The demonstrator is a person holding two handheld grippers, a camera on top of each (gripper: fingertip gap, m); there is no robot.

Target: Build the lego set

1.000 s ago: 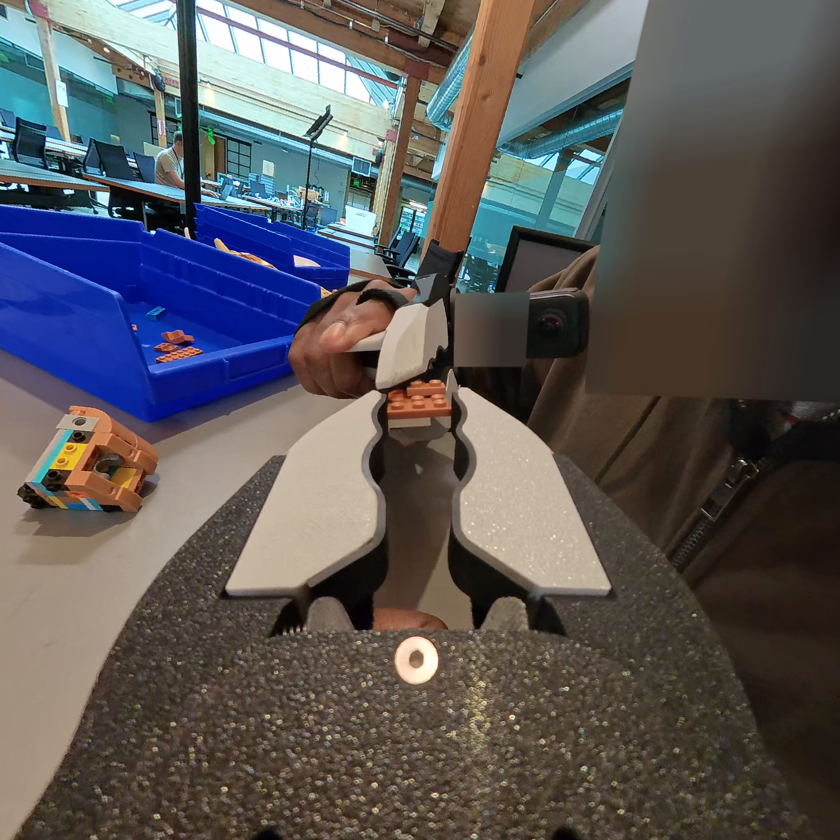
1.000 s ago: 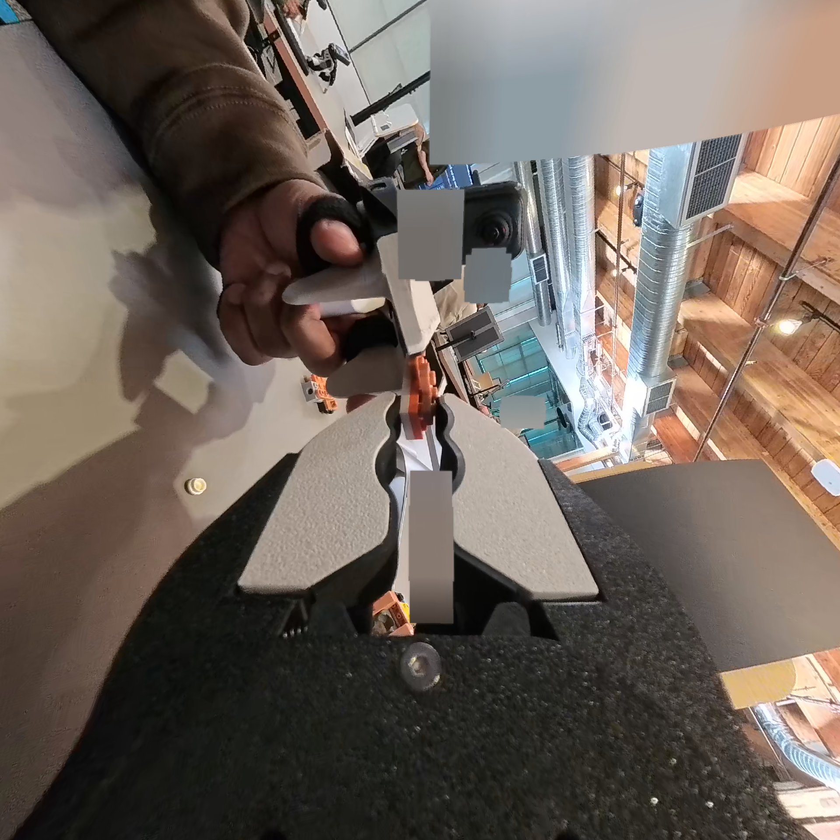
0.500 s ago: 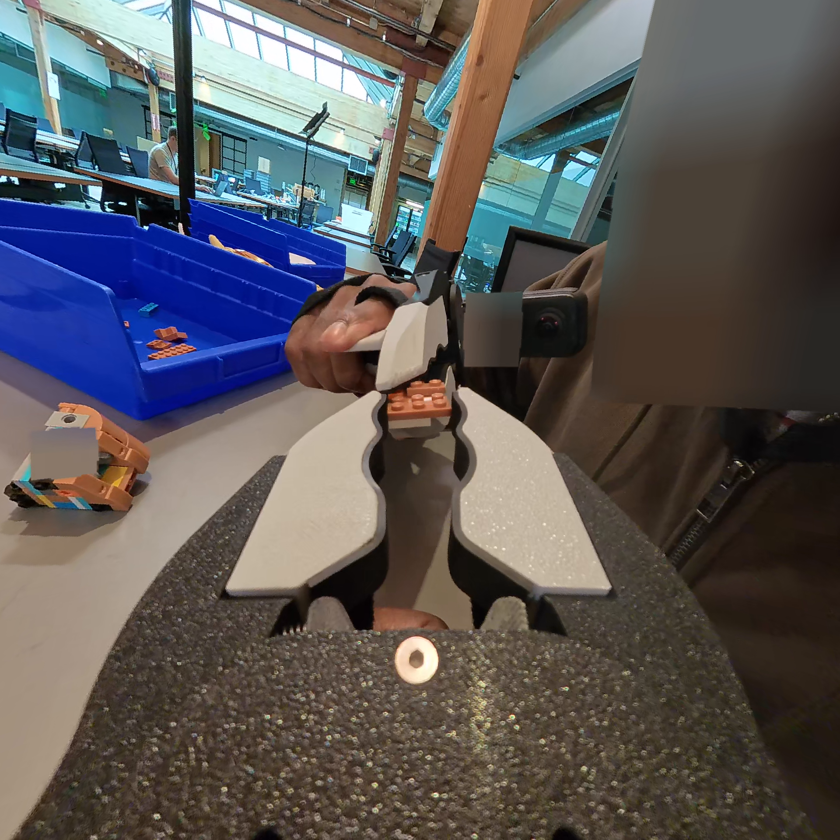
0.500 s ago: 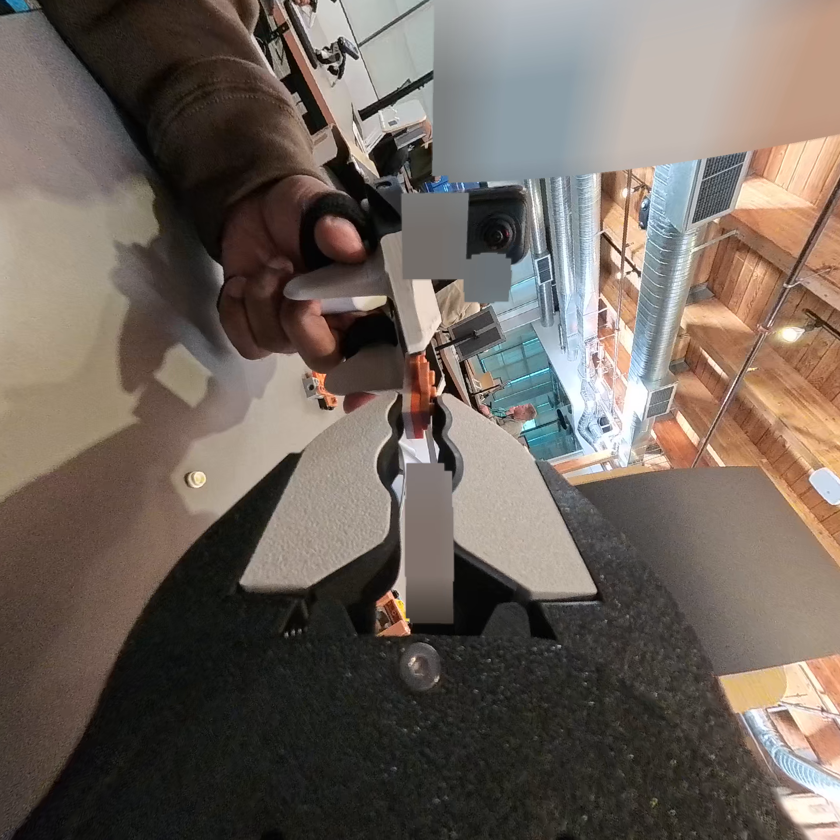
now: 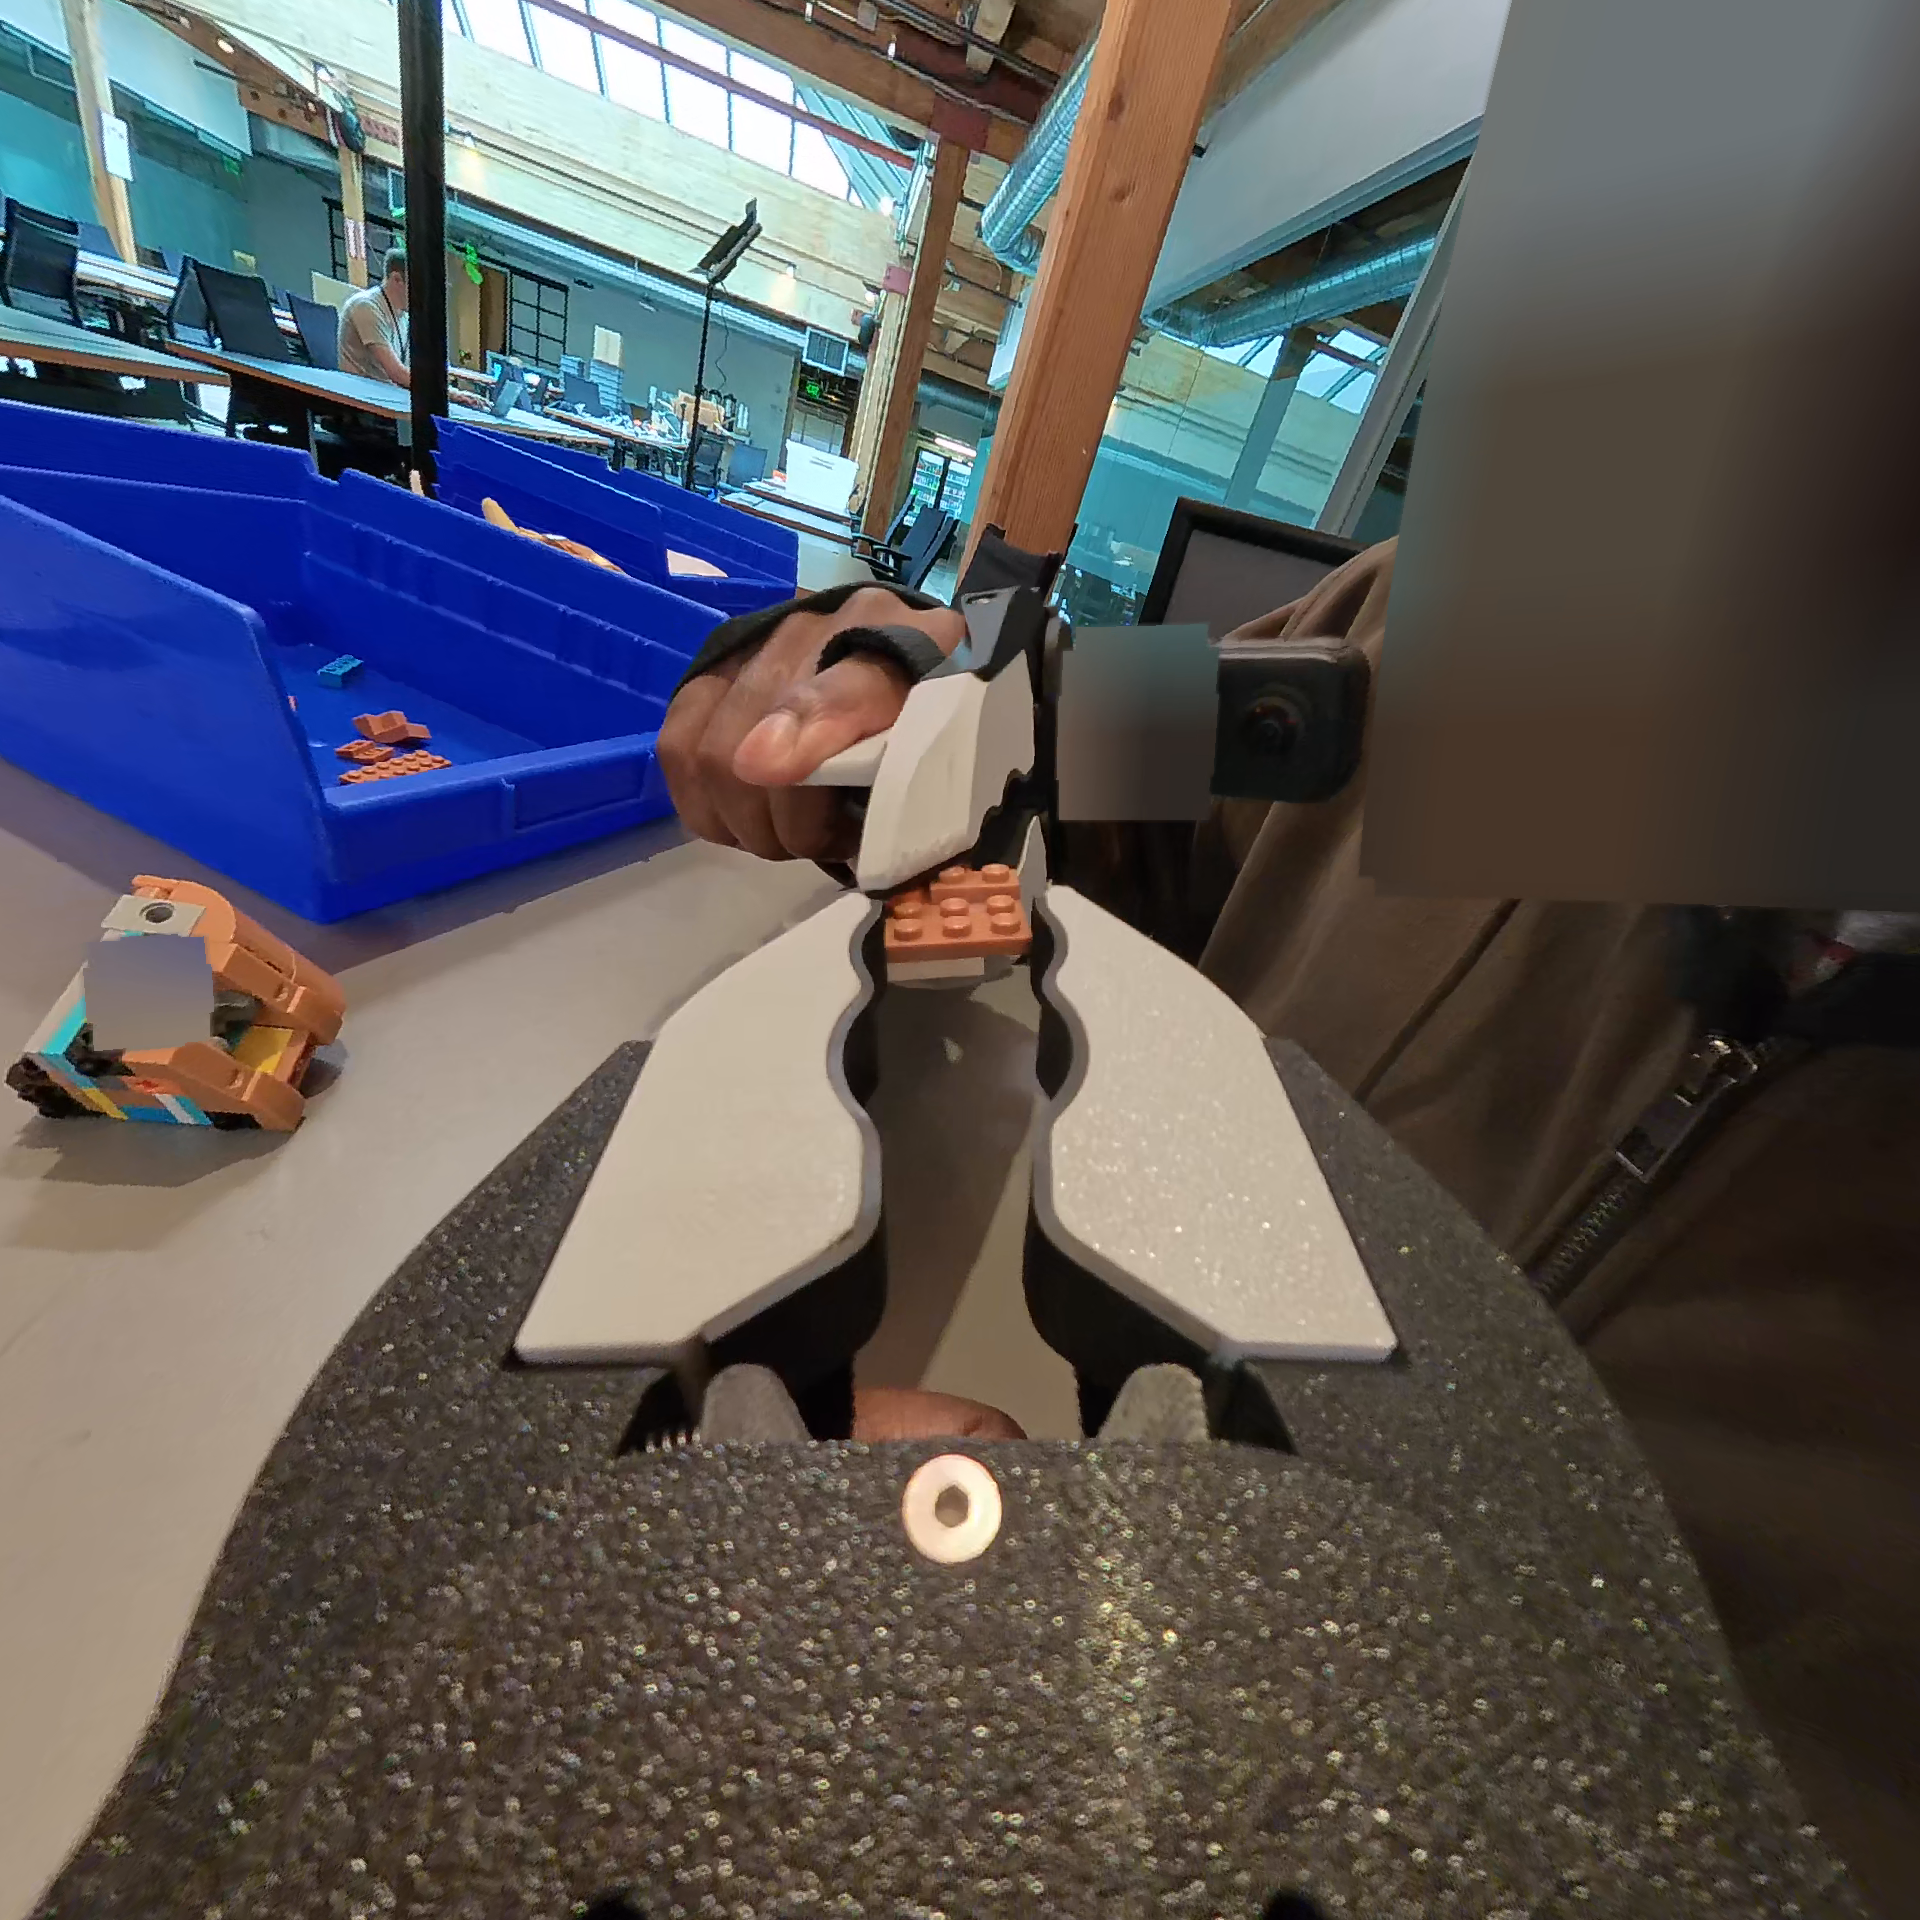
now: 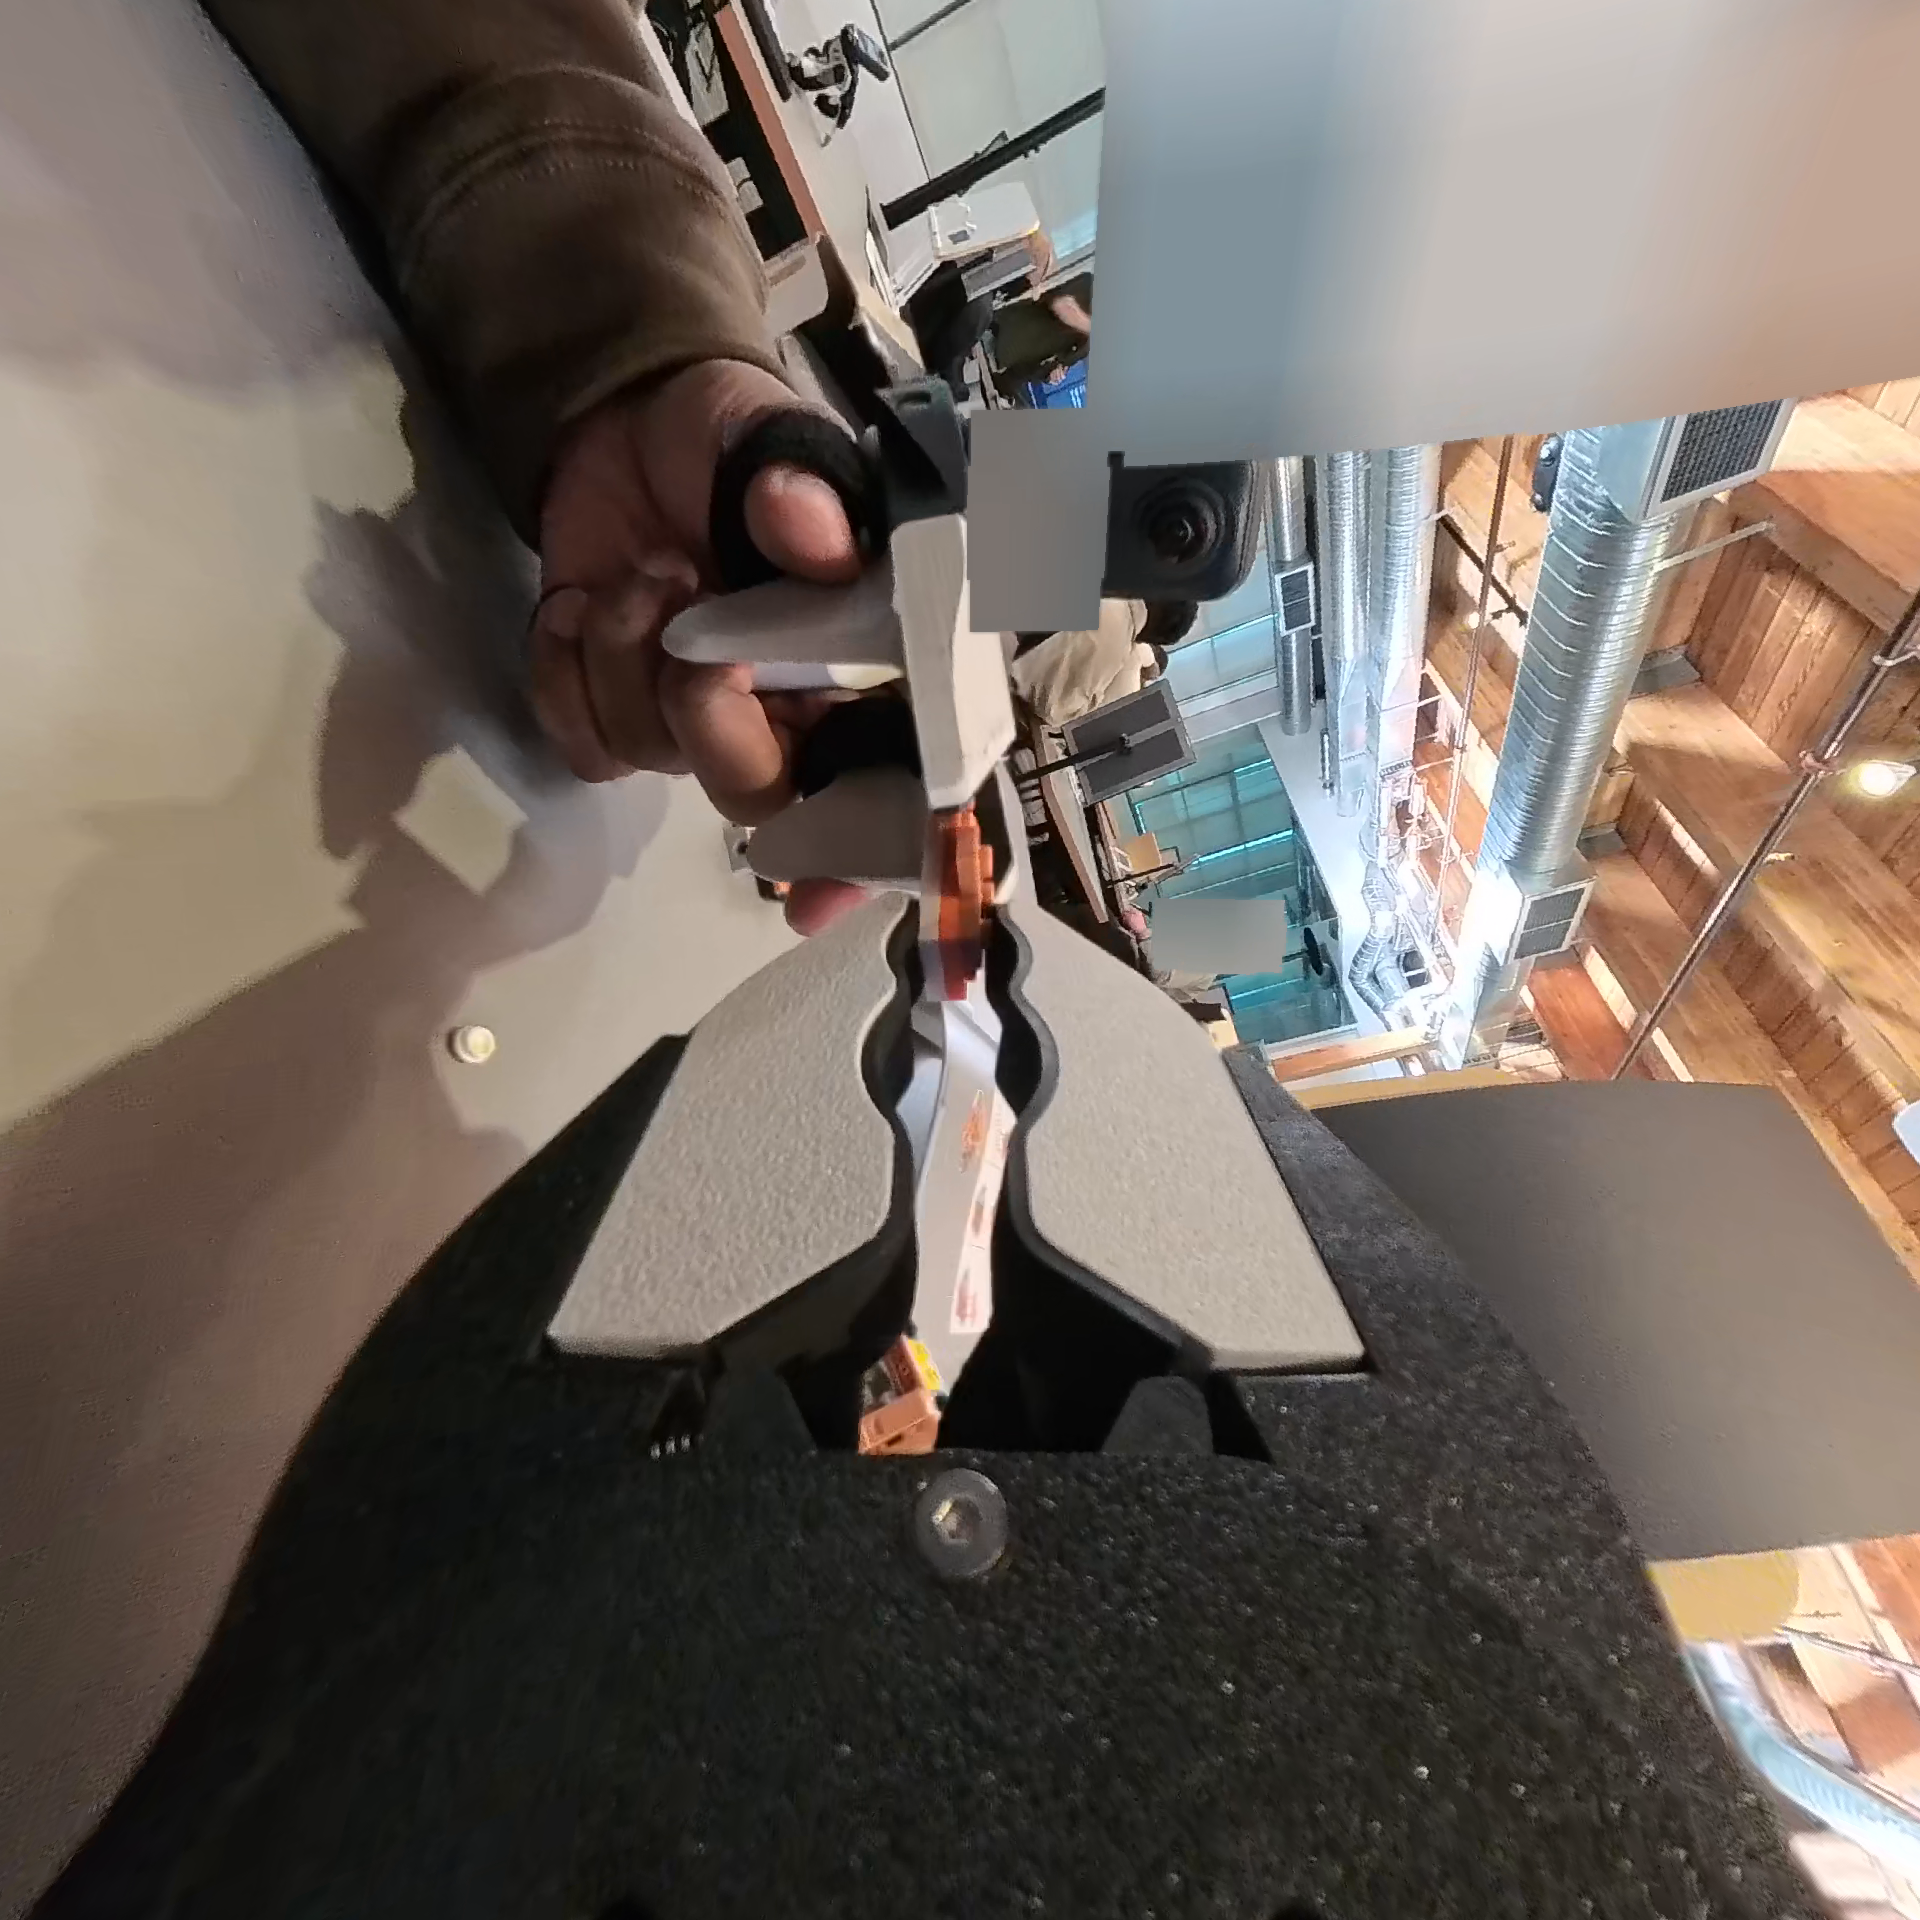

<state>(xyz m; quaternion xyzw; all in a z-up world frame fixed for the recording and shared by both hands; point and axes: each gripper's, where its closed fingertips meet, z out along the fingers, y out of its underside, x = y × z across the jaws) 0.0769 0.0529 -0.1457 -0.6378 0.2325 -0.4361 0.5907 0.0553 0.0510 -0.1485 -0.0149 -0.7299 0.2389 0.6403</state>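
Note:
A small stack, an orange studded plate (image 5: 961,920) on a white piece, is held in the air between both grippers. My left gripper (image 5: 956,906) is shut on its sides. The right gripper's white fingers (image 5: 935,779) clamp it from the far side, held by a hand. In the right wrist view my right gripper (image 6: 958,923) is shut on the same orange stack (image 6: 961,873), seen edge-on. The left gripper's fingers (image 6: 951,686) meet it from above. A partly built orange, yellow and teal model (image 5: 177,1023) lies on the grey table (image 5: 416,1039) at left.
A blue bin (image 5: 499,800) with a few loose orange and blue bricks (image 5: 384,743) stands behind the model, and another blue bin (image 5: 644,540) stands beyond it. A small white round piece (image 6: 473,1039) lies on the table. The person's brown jacket (image 5: 1455,1039) fills the right. My left and right fingertips are right by each other.
Both grippers keep their hold on the orange stack. The pair has shifted slightly, so the model on the table sits a little further left in the left wrist view.

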